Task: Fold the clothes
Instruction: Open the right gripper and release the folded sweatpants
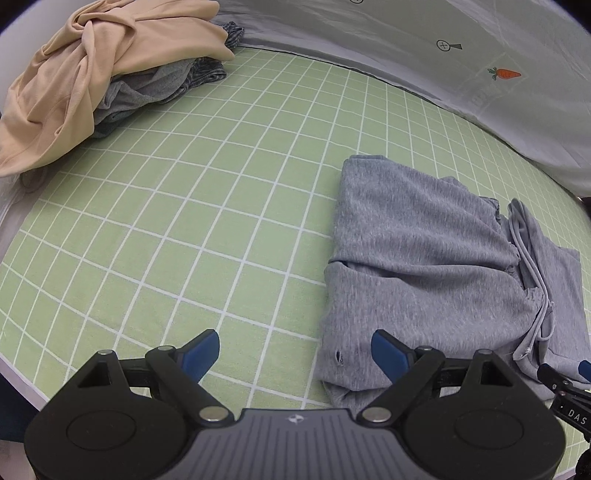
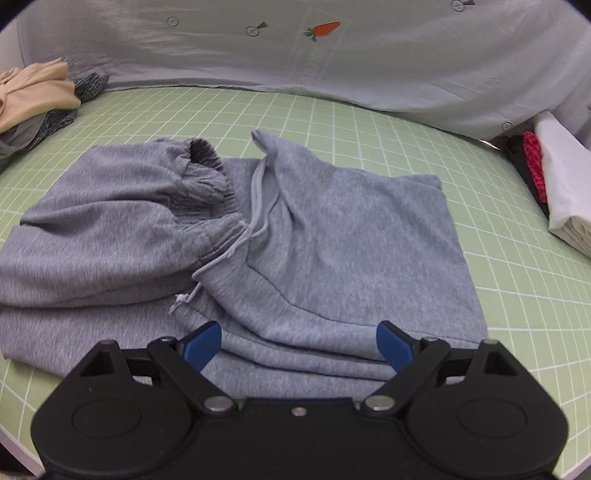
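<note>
Grey sweatpants (image 2: 280, 240) lie folded over on the green grid mat (image 2: 517, 258), waistband and drawstring showing near the middle. In the left wrist view the same sweatpants (image 1: 424, 266) lie at the right. My left gripper (image 1: 295, 354) hangs open above the mat at the garment's near left corner, its right pad over the cloth, nothing between the jaws. My right gripper (image 2: 297, 349) stands open above the near edge of the sweatpants and holds nothing. Its tip (image 1: 565, 380) shows at the left wrist view's right edge.
A heap of unfolded clothes (image 1: 92, 81), beige on top of grey, sits at the mat's far left corner (image 2: 33, 96). A stack of folded clothes (image 2: 554, 184) lies at the right edge. A pale sheet with a carrot print (image 2: 325, 29) borders the back.
</note>
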Demonstrator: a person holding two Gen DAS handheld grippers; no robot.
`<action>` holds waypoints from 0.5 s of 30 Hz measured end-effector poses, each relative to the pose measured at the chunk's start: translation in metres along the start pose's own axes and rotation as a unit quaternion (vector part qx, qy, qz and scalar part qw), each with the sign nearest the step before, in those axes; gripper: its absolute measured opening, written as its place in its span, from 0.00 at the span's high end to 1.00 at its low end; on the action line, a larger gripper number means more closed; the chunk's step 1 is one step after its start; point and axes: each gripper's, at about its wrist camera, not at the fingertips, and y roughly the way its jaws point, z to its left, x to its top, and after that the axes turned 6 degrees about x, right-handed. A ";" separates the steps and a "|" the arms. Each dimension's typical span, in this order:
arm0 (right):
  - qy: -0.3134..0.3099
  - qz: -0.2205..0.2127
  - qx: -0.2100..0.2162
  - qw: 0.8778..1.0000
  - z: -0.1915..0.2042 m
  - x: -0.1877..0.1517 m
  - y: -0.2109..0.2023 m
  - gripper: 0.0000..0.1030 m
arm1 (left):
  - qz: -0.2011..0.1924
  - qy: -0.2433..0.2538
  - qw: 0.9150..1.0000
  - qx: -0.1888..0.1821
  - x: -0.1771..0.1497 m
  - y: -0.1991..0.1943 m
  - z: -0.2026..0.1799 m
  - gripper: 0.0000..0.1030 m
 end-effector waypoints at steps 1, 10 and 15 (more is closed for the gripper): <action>0.017 -0.004 -0.007 1.000 -0.006 0.001 -0.003 0.10 | 0.001 -0.002 1.000 -0.007 0.002 0.002 0.000 0.13; 0.126 0.030 -0.075 0.989 -0.040 0.002 -0.003 0.06 | 0.012 0.016 0.998 -0.063 0.029 0.037 -0.014 0.13; 0.186 0.042 -0.104 0.976 -0.049 0.000 -0.007 0.06 | 0.017 0.040 0.996 -0.082 0.034 0.052 -0.026 0.13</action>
